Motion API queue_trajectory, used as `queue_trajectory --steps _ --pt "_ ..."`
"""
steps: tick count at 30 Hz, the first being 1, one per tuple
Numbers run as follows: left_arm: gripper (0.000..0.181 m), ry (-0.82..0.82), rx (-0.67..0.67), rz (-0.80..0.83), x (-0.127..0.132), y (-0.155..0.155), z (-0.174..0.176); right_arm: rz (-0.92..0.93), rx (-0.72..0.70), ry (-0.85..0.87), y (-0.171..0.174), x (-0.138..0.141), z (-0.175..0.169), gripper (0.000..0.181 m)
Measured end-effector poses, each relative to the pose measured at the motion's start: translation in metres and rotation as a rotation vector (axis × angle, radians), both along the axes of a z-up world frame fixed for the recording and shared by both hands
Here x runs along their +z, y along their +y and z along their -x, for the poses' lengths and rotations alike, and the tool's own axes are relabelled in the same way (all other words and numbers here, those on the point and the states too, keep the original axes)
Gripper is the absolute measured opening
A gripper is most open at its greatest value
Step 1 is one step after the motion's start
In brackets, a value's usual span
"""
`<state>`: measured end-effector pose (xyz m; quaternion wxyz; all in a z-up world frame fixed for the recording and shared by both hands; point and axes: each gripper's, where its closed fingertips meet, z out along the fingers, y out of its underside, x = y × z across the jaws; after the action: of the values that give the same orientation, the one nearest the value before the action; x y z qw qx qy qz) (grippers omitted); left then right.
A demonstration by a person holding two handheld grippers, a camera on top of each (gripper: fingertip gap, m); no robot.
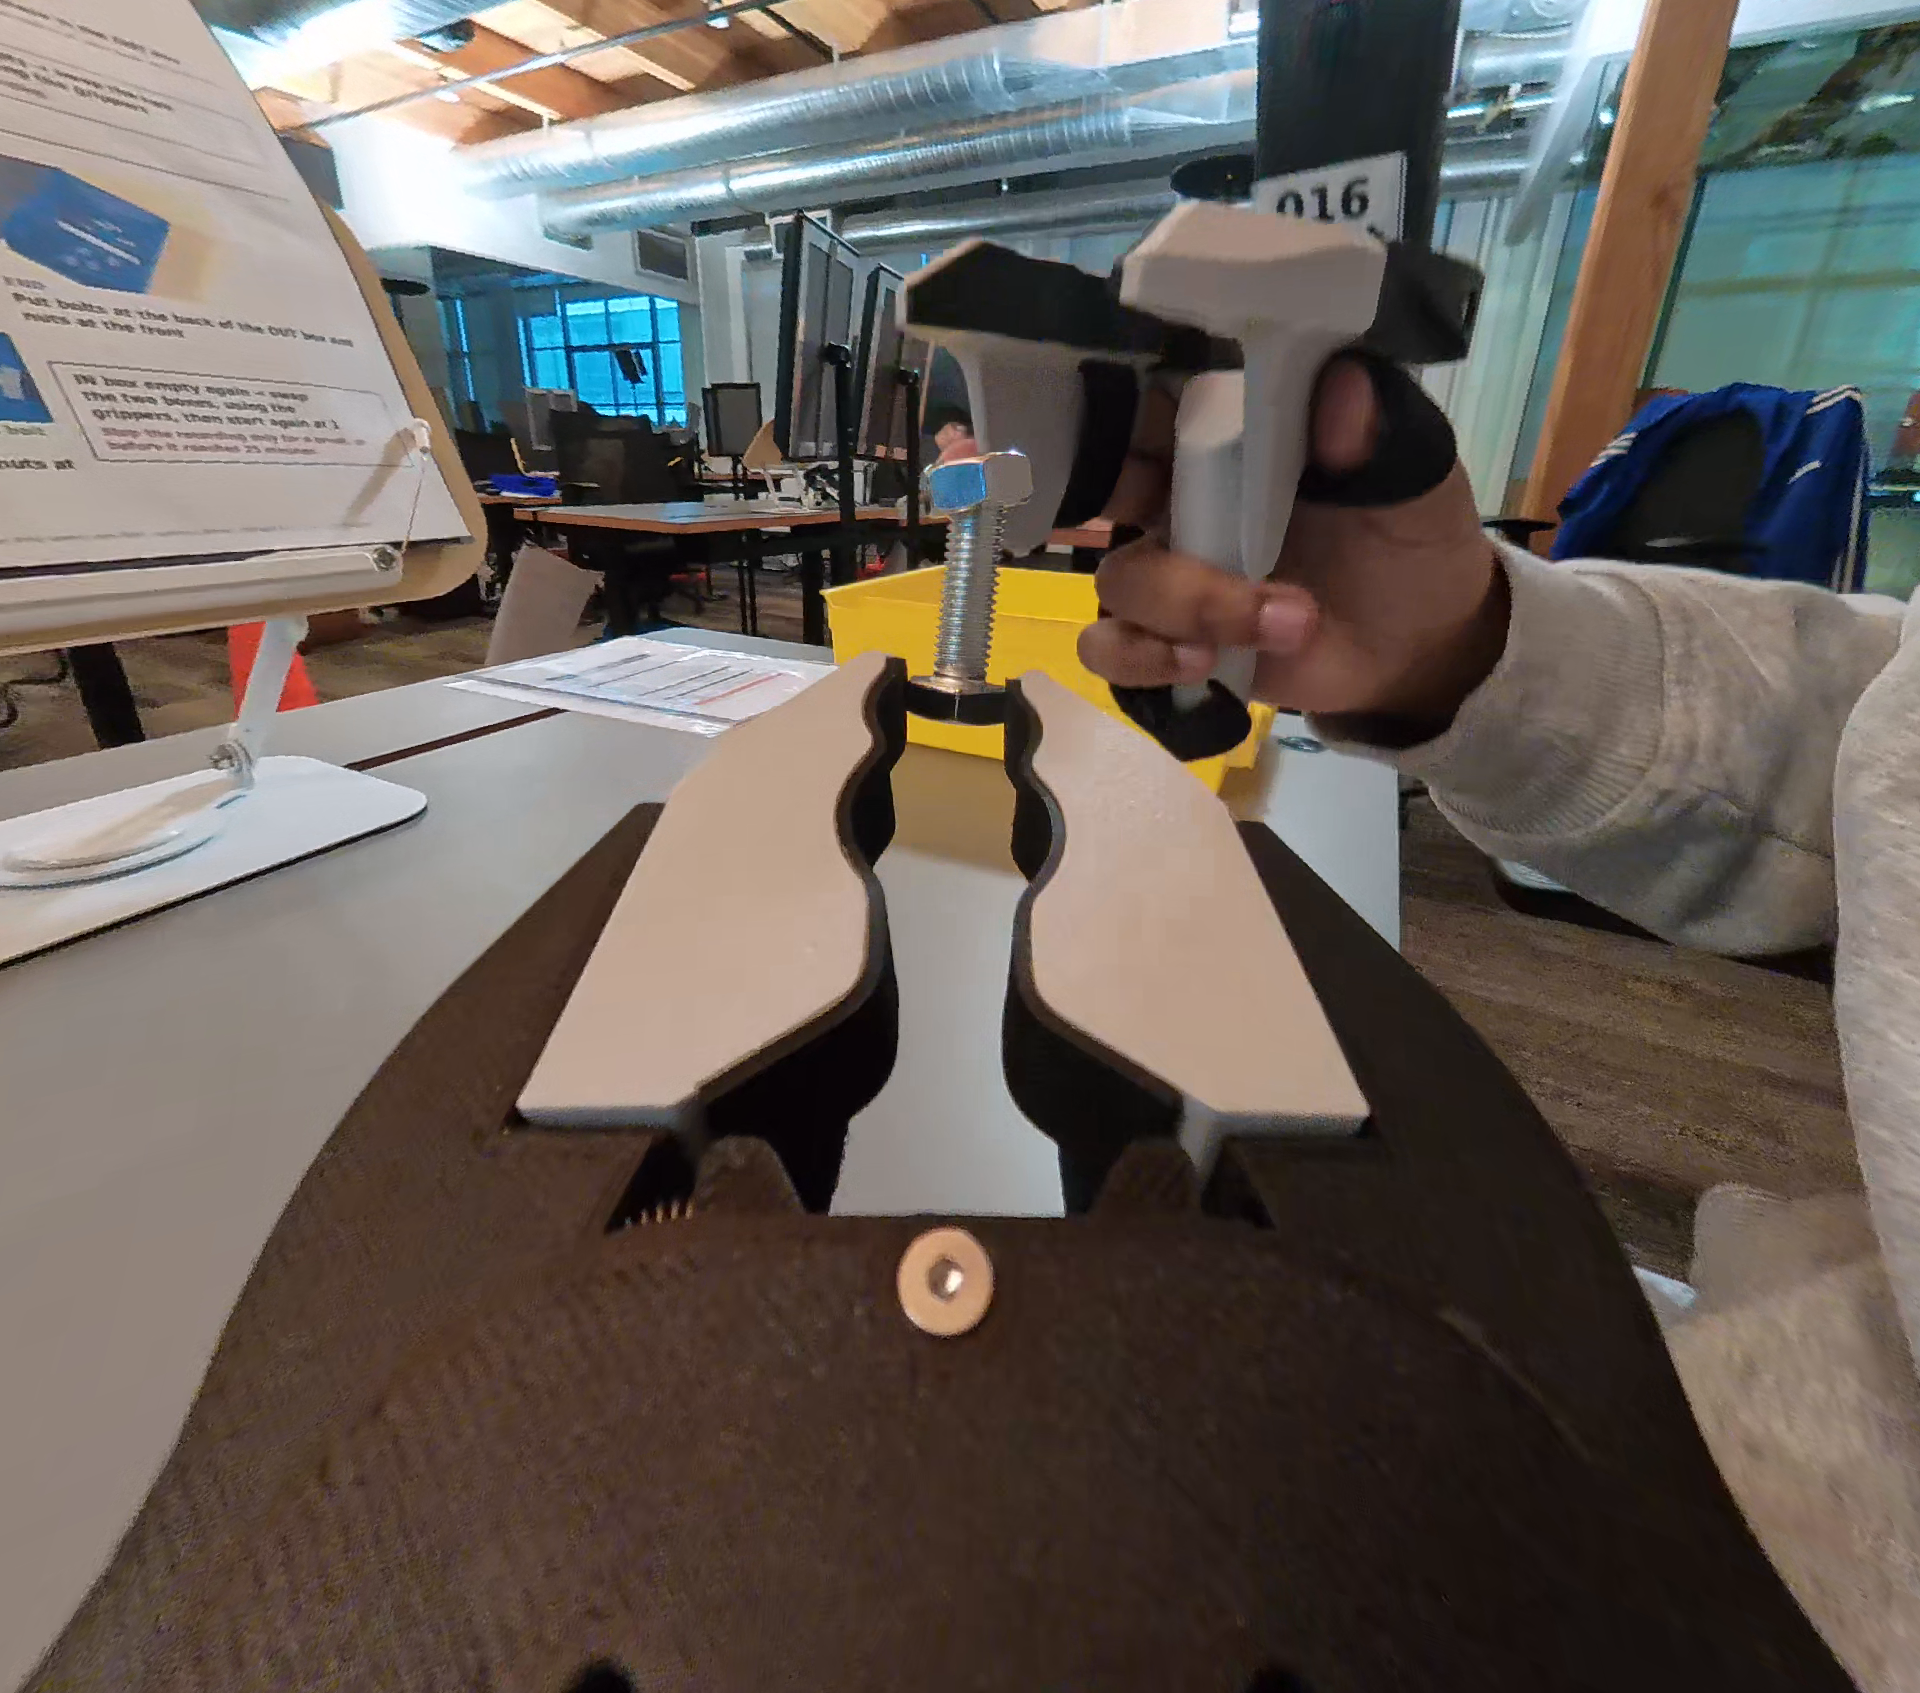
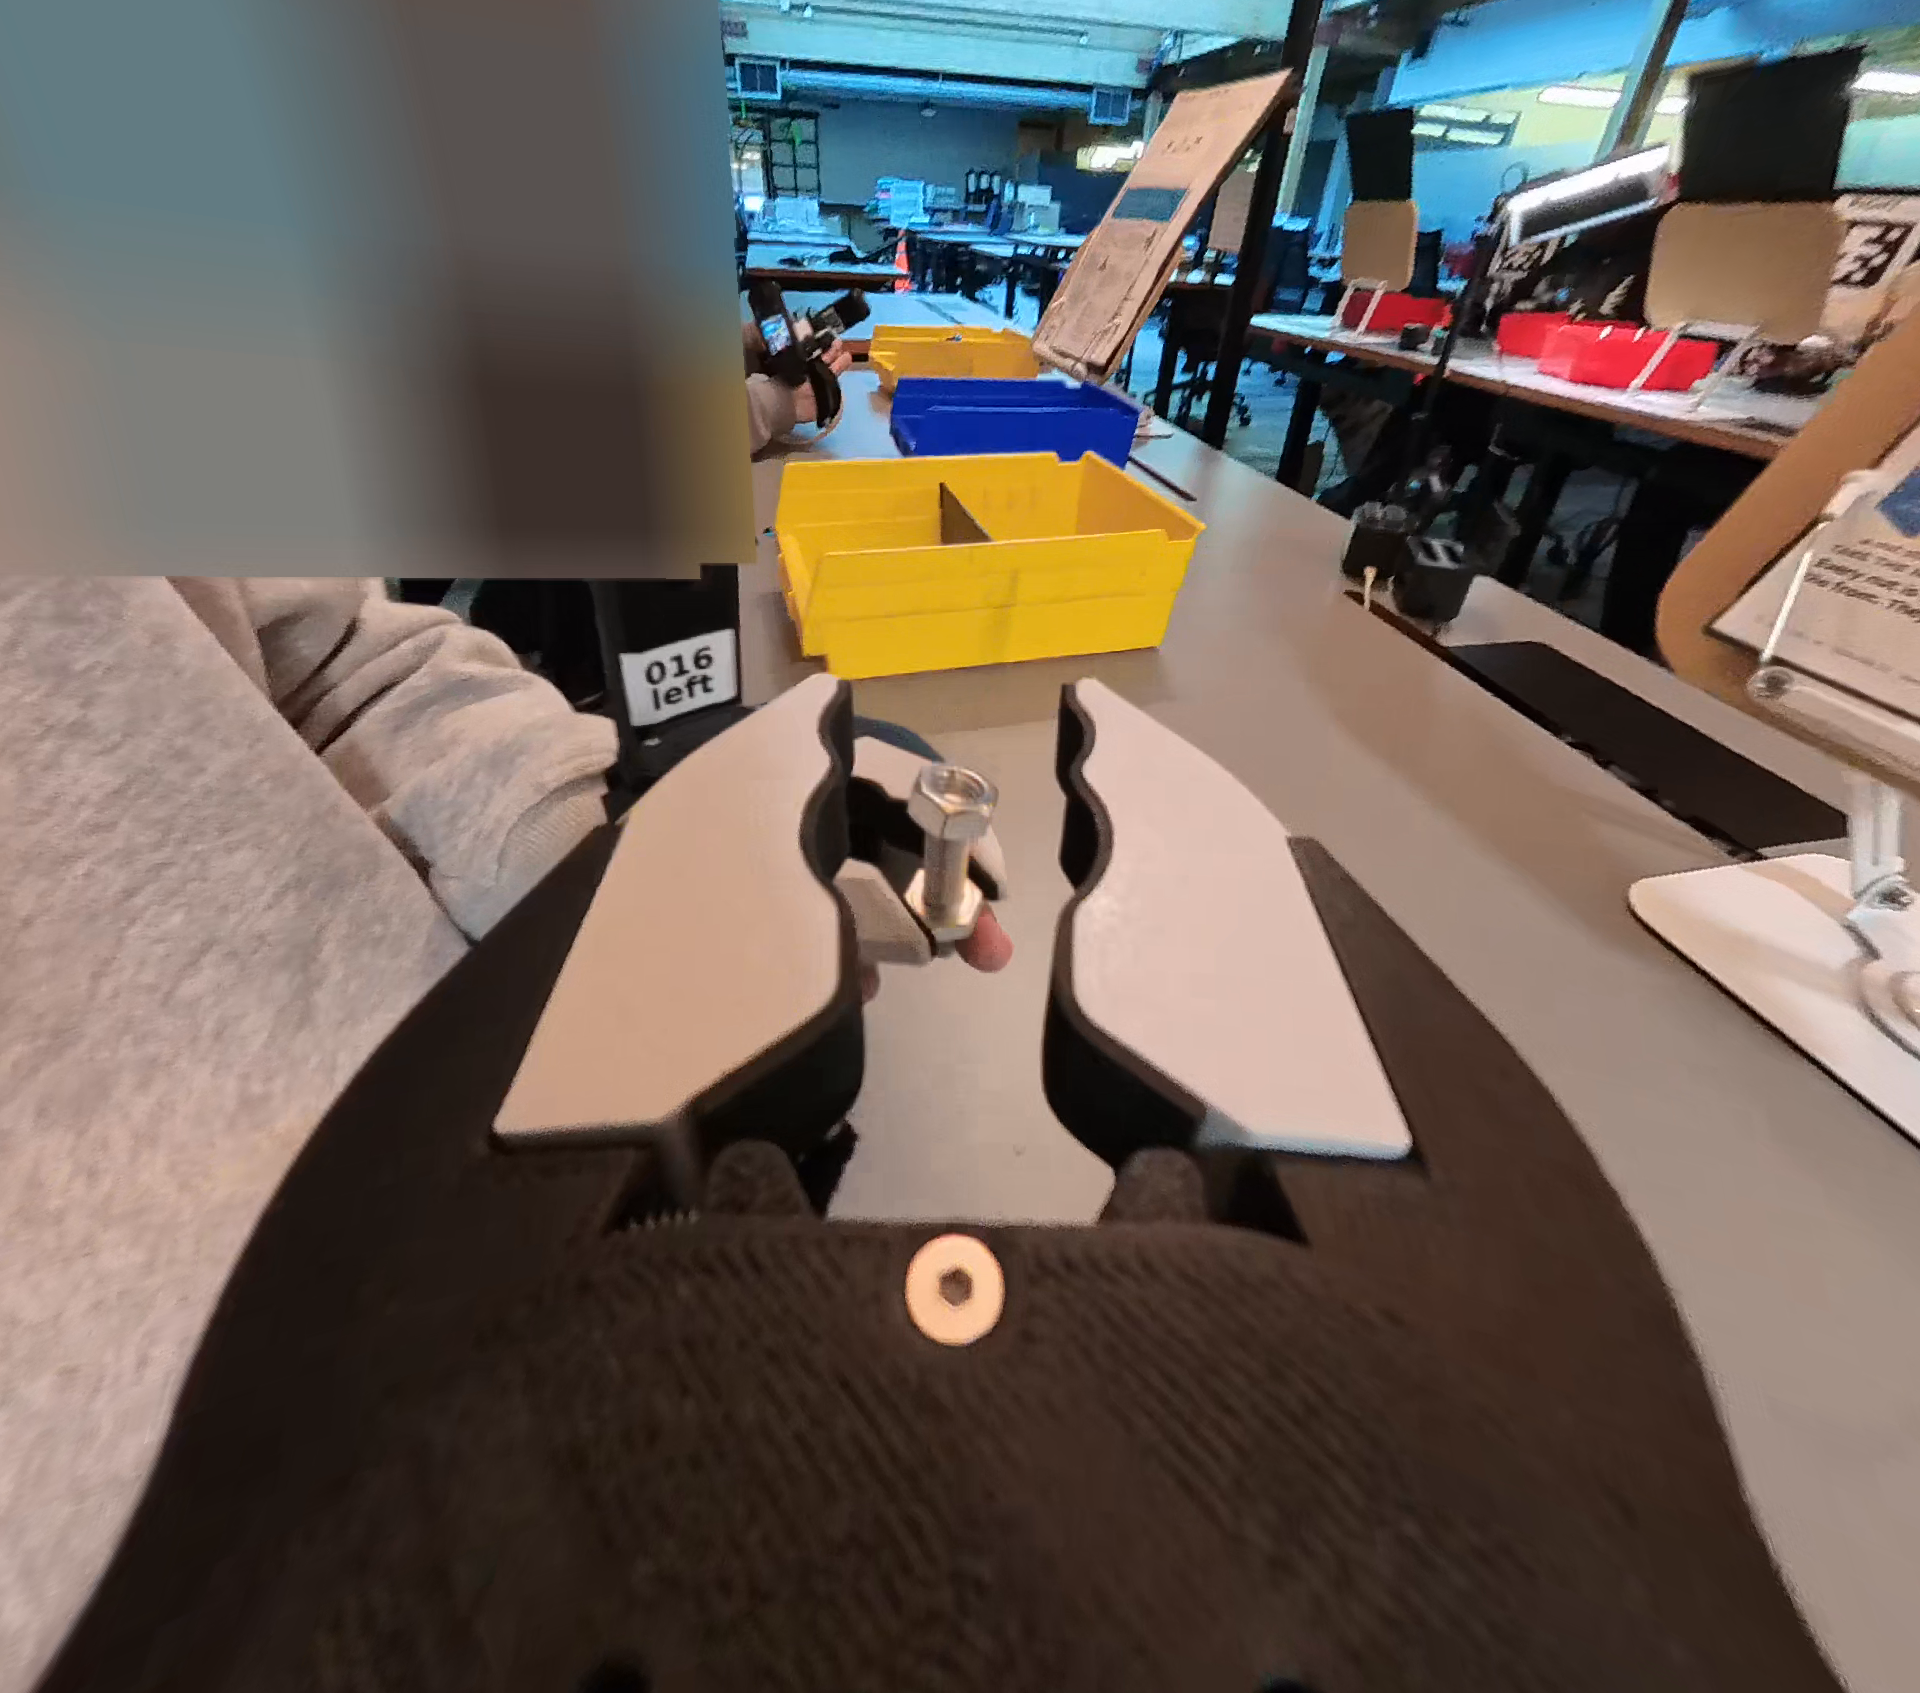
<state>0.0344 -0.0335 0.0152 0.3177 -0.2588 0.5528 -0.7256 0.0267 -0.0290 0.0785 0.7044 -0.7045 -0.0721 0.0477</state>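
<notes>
Grey table (image 2: 1299, 770) carries a yellow bin (image 2: 977, 573) with a divider, a blue bin (image 2: 1013, 417) behind it, and a document stand (image 1: 197, 355) off to the side. Left gripper (image 1: 954, 687) pinches the bottom end of an upright bolt (image 1: 971, 583), a nut (image 1: 980, 482) at the top of it. Right gripper (image 2: 956, 708) hangs above with jaws spread wide, holding nothing, the bolt showing between its fingers (image 2: 727, 895). A hand (image 1: 1299, 594) grips the right gripper's handle.

Both wrist views look forward along their fingers, close over the table (image 2: 1299, 760); they apparently face each other, sharing the bolt (image 1: 971, 573).
</notes>
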Motion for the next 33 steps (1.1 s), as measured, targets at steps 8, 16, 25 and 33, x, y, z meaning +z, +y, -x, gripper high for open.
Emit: queue_trajectory --steps 8,16,25,33 --pt "0.019 0.029 -0.027 0.064 0.001 0.011 0.001 0.121 -0.041 -0.02 0.015 -0.014 -0.001 0.042" --pt "0.019 -0.008 0.088 0.1 0.022 0.036 -0.013 0.018 -0.089 -0.095 0.018 0.044 -0.023 0.045" --pt "0.019 -0.009 0.2 0.114 0.026 0.051 -0.044 -0.079 -0.087 -0.087 0.016 0.089 -0.046 0.041" --pt "0.019 0.021 0.263 0.216 0.019 0.063 -0.037 0.305 -0.139 -0.328 0.013 0.017 -0.052 0.03"
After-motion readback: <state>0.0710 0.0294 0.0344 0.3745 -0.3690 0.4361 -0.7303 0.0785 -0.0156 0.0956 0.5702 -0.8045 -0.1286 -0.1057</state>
